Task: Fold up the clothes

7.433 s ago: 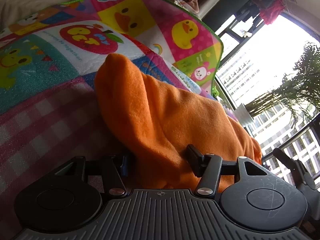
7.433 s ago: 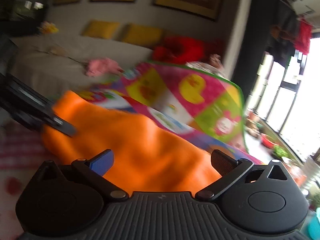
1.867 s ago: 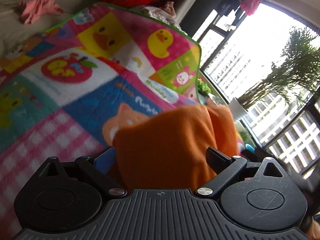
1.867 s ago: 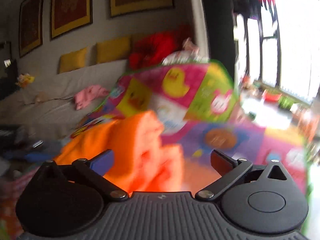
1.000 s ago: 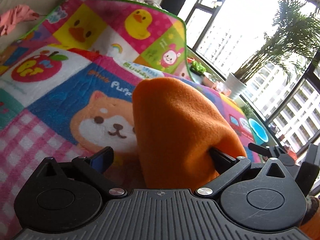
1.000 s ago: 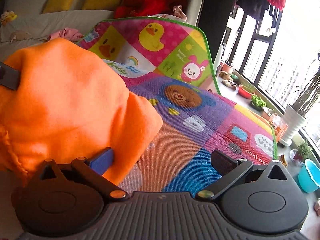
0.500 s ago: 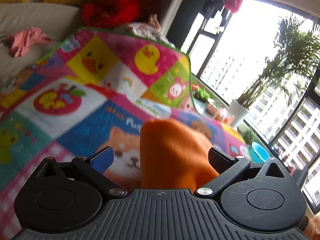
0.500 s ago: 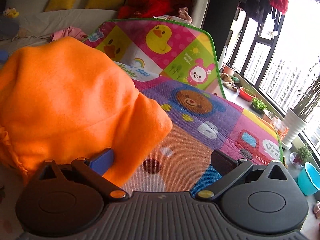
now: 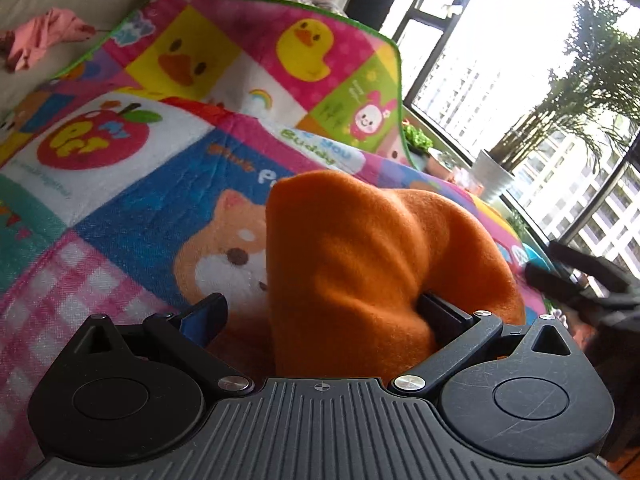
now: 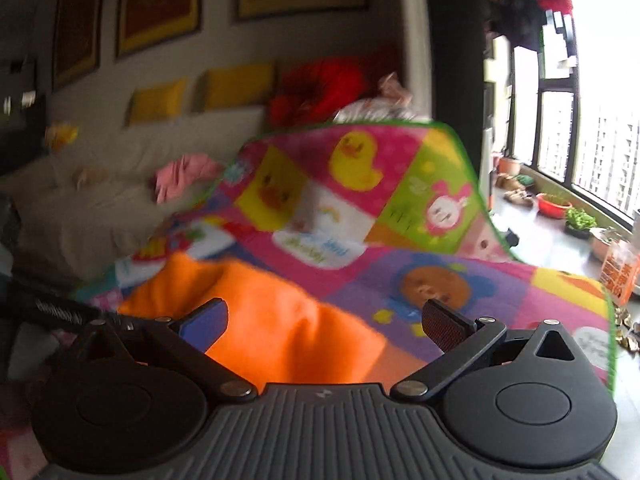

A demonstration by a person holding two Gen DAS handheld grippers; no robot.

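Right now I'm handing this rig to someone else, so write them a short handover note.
Left claw: open, orange fleece garment bunched between its fingers, not pinched.
Right claw: open, holding nothing, just above the same garment.
The garment lies in a rumpled mound on the play mat.
Done: partly gathered.
Left: flatten it and finish the folds. A pink garment waits on the sofa.

Bright window glare, blurred right view
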